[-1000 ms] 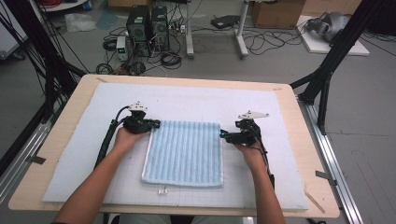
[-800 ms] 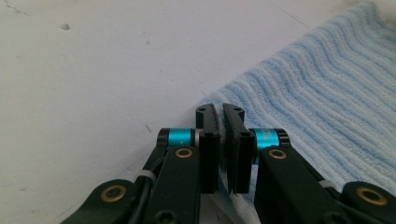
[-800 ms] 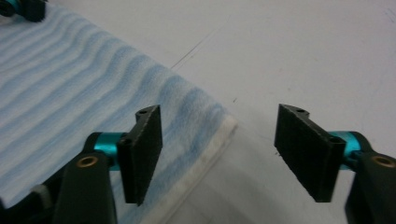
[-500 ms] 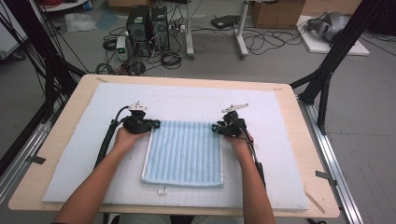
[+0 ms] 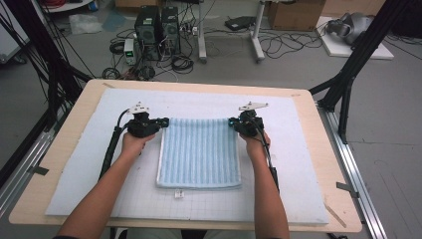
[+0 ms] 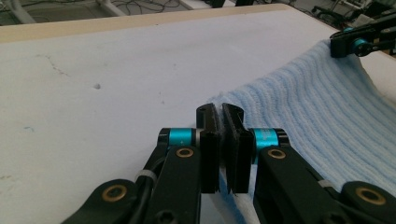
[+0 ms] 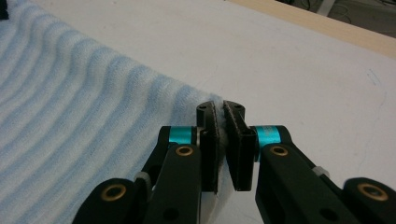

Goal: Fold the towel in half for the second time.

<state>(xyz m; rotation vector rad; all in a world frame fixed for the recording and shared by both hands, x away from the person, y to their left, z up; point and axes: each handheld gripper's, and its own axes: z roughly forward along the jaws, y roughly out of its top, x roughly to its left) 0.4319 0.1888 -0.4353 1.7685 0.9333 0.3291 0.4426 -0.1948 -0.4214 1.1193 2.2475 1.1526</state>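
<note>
Blue ribbed towel [image 5: 200, 152], soft and limp, will sag between holds: left gripper [image 5: 160, 121] and right gripper [image 5: 232, 122] fingers clamped on its far corners, the best purchase.

Lab: computer towers [image 5: 157, 27], floor cables [image 5: 278, 42].

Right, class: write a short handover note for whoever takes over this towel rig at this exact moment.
Left tongs: shut on the far left corner of the blue towel.
Right tongs: shut on the far right corner.
Towel: lies folded on the white mat, near edge flat, small tag at the front; the far edge looks slightly raised between the two grips.
Done: both far corners gripped.
Left: probably bring the far edge toward the near edge for the next fold, keeping both corners level, then release.
</note>
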